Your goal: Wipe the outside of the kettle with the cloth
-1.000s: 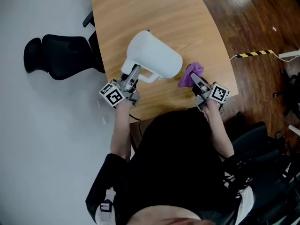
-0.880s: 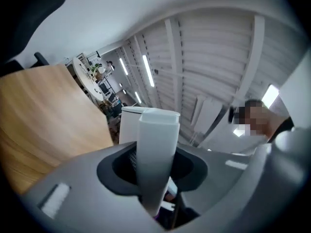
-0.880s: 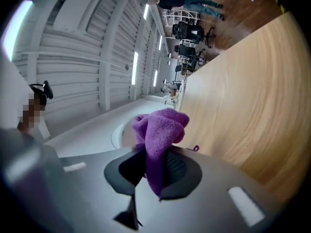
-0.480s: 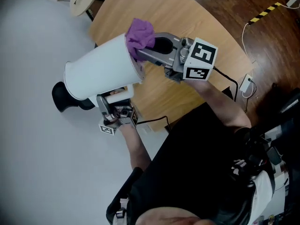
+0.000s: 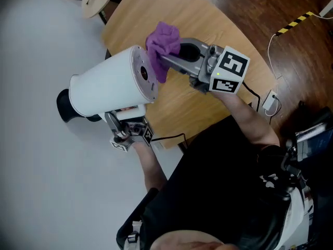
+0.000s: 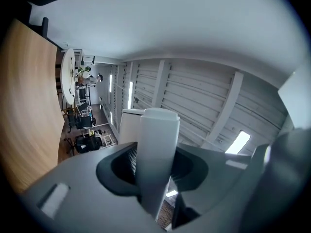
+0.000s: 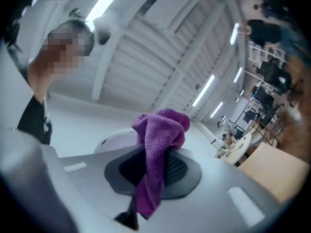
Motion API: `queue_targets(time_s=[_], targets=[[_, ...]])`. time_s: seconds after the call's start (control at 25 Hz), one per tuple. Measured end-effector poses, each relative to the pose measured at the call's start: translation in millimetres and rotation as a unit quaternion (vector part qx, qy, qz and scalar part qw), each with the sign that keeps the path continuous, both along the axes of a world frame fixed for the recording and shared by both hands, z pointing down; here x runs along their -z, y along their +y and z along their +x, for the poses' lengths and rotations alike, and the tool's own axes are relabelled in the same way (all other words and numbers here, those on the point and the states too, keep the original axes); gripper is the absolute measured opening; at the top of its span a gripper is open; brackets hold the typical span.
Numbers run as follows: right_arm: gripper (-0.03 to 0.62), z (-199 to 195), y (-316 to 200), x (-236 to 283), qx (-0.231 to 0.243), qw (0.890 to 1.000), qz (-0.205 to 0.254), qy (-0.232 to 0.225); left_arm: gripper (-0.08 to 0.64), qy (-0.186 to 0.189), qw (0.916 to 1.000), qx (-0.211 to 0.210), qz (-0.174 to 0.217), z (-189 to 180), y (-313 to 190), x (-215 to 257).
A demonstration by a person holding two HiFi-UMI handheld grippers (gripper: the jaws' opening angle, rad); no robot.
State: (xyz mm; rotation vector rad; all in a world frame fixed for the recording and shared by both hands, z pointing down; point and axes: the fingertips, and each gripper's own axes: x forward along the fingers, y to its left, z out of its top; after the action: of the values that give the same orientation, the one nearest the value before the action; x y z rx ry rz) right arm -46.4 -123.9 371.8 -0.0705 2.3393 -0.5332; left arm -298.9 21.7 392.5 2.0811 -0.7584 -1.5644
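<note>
Kettle [image 5: 106, 87] hangs on its side over the table [image 5: 208, 30] edge, base up. Left gripper [image 6: 154, 166] pinches its handle [image 6: 158, 135]. Right gripper [image 7: 150, 171] pinches the cloth [image 5: 164, 43] at the kettle's base rim. The kettle half hides a black chair [image 5: 63, 108]. Striped tape [image 5: 294, 21] and a plug [image 5: 269, 103] lie well right of the kettle.
</note>
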Motion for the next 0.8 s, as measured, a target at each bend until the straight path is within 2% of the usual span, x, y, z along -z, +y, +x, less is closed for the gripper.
queue_targets(time_s=[0.08, 0.16, 0.24, 0.28, 0.32, 0.4, 0.44, 0.52, 0.68, 0.8], targets=[[0.043, 8.8, -21.7, 35.1, -0.015, 1.000, -0.002, -0.026, 0.060, 0.000, 1.0000, -0.001, -0.003, 7.3, -2.6, 0.4], [0.043, 8.7, -9.9, 61.1, -0.024, 0.999, 0.043, -0.006, 0.060, 0.009, 1.0000, 0.000, -0.001, 9.6, -3.7, -1.6], [0.043, 0.6, 28.5, 67.6, 0.007, 0.994, 0.104, 0.033, 0.060, 0.033, 0.9994, 0.004, 0.007, 0.2, 0.1, -5.1], [0.043, -5.0, 53.8, 64.6, 0.028, 0.987, 0.150, 0.049, 0.060, 0.047, 0.9988, 0.007, 0.011, -9.0, 4.0, -9.2], [0.043, -9.4, 76.9, 60.2, 0.035, 0.974, 0.214, 0.058, 0.060, 0.061, 0.9979, 0.011, 0.018, -19.6, 8.9, -13.5], [0.043, -11.7, 101.4, 53.7, 0.005, 0.940, 0.336, 0.062, 0.060, 0.081, 0.9957, 0.024, 0.040, -34.0, 18.8, -15.8], [0.044, -9.1, 98.8, 54.6, -0.020, 0.928, 0.366, 0.064, 0.060, 0.086, 0.9948, 0.032, 0.044, -34.6, 22.6, -17.0], [0.046, -0.7, 80.8, 71.2, -0.070, 0.919, 0.383, 0.061, 0.061, 0.093, 0.9939, 0.043, 0.042, -27.3, 25.1, -19.3], [0.046, 6.8, 54.1, 131.9, -0.131, 0.917, 0.377, 0.029, 0.061, 0.098, 0.9935, 0.032, 0.049, -21.4, 25.9, -13.4], [0.046, -2.1, 38.0, 151.4, -0.166, 0.909, 0.380, 0.037, 0.063, 0.100, 0.9930, 0.016, 0.060, -13.2, 22.5, -3.6]])
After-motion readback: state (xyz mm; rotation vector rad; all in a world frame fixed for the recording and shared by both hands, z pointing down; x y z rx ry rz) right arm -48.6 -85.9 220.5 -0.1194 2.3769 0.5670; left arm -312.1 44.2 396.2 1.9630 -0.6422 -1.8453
